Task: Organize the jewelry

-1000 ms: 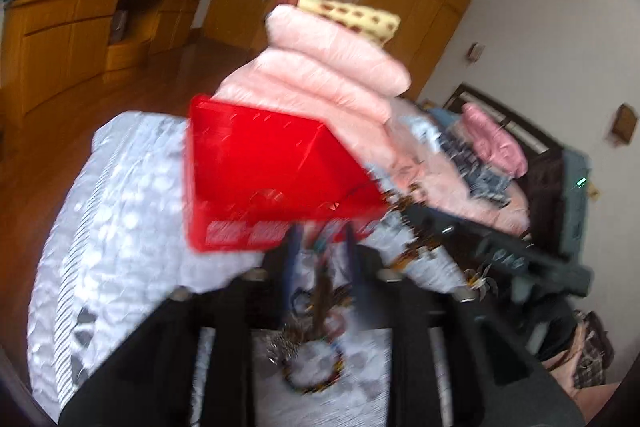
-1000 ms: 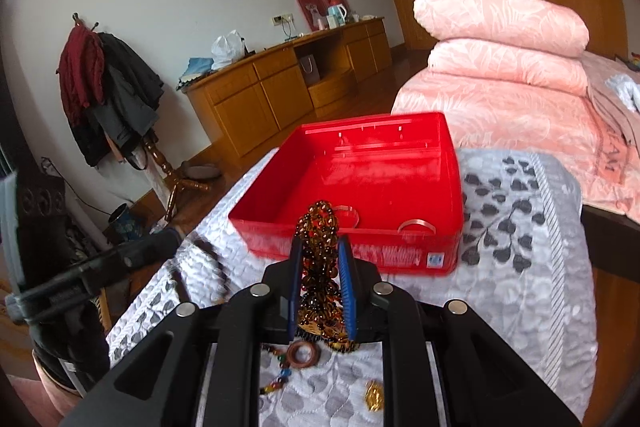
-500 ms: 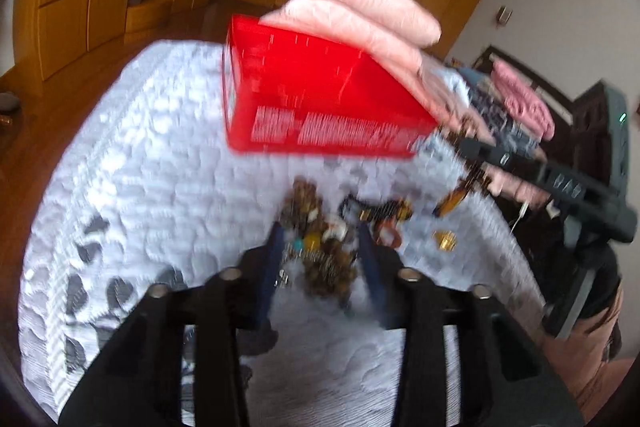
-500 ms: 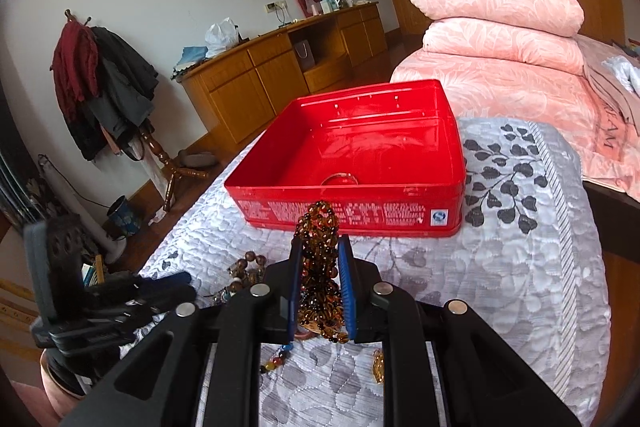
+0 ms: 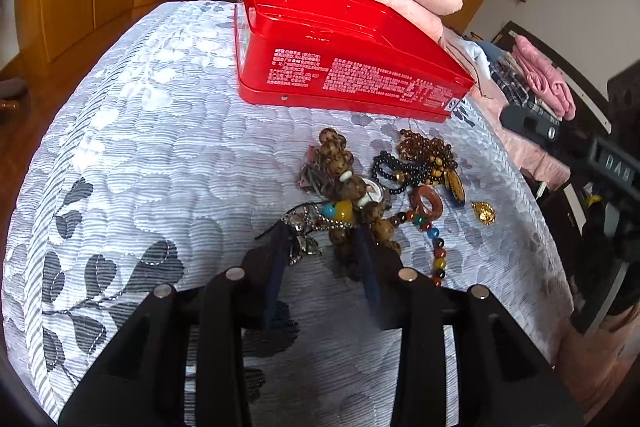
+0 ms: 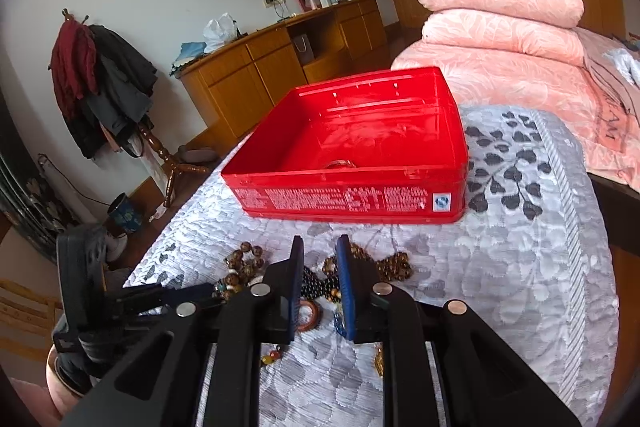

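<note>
The amber bead strand the right gripper (image 6: pixel 320 255) had pinched was gone; its jaws stood empty, slightly parted. The left gripper (image 5: pixel 322 247) was opening astride the jewelry pile (image 5: pixel 360 195), at six o'clock of the red box (image 6: pixel 352 147); sorting remained.

The left gripper (image 5: pixel 322 239) tilts downward, its jaws opening. The right gripper (image 6: pixel 319 251) tilts downward too, jaws narrowly parted, nothing between.

Bare quilt (image 5: pixel 160 155) lies open leftward; red box (image 5: pixel 344 67) blocks behind the jewelry heap (image 5: pixel 360 187), seemingly apart.
</note>
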Demonstrator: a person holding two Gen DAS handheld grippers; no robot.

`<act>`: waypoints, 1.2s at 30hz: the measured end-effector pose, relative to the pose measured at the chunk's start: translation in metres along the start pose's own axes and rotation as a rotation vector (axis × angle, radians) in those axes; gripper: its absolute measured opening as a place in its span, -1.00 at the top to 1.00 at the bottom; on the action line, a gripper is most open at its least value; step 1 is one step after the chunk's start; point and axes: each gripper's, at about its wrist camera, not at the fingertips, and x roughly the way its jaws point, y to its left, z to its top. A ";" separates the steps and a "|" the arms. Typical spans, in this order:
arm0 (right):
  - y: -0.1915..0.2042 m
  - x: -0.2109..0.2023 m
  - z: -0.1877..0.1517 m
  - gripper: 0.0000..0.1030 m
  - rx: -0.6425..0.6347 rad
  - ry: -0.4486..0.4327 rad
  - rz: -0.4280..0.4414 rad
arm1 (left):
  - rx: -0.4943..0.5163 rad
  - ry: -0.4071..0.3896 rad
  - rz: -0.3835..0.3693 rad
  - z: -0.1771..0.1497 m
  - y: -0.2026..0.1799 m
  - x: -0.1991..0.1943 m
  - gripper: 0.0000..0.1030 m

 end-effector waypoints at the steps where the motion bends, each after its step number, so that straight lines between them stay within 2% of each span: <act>1: -0.002 0.001 -0.002 0.67 0.005 0.014 -0.005 | -0.005 -0.008 0.009 0.000 0.001 -0.002 0.31; 5: -0.012 0.014 -0.008 0.67 0.022 0.056 -0.009 | -0.008 -0.045 0.052 0.001 0.001 -0.008 0.08; 11: -0.012 0.036 -0.019 0.61 0.018 0.132 -0.019 | 0.013 -0.026 0.048 0.006 -0.002 -0.001 0.09; 12: -0.013 0.038 -0.019 0.61 0.019 0.135 -0.022 | 0.020 -0.026 0.042 0.007 -0.004 0.001 0.14; 13: -0.014 0.041 -0.019 0.61 0.018 0.140 -0.025 | 0.021 -0.023 0.028 0.006 -0.003 0.001 0.34; 15: -0.015 0.048 -0.018 0.61 0.013 0.155 -0.041 | 0.007 -0.008 -0.019 0.007 -0.003 0.006 0.56; 18: -0.013 0.057 -0.014 0.53 -0.015 0.165 -0.056 | 0.001 -0.005 -0.054 0.007 -0.005 0.009 0.78; 20: -0.012 0.064 -0.011 0.46 -0.031 0.173 -0.062 | -0.011 -0.008 -0.069 0.007 -0.004 0.010 0.79; 24: -0.010 0.078 -0.007 0.47 -0.051 0.190 -0.054 | -0.023 -0.029 -0.077 0.008 -0.004 0.009 0.84; 25: -0.009 0.078 -0.007 0.50 -0.055 0.187 -0.054 | -0.023 -0.041 -0.073 0.009 -0.004 0.007 0.84; 27: -0.009 0.076 -0.007 0.83 -0.068 0.180 -0.089 | -0.025 -0.065 -0.070 0.010 -0.005 0.002 0.84; 29: -0.013 0.067 -0.008 0.91 -0.047 0.152 -0.059 | -0.027 -0.081 -0.070 0.012 -0.004 -0.003 0.84; 36: -0.018 0.027 -0.003 0.91 -0.003 0.069 0.028 | -0.031 -0.180 -0.109 0.018 -0.008 -0.041 0.84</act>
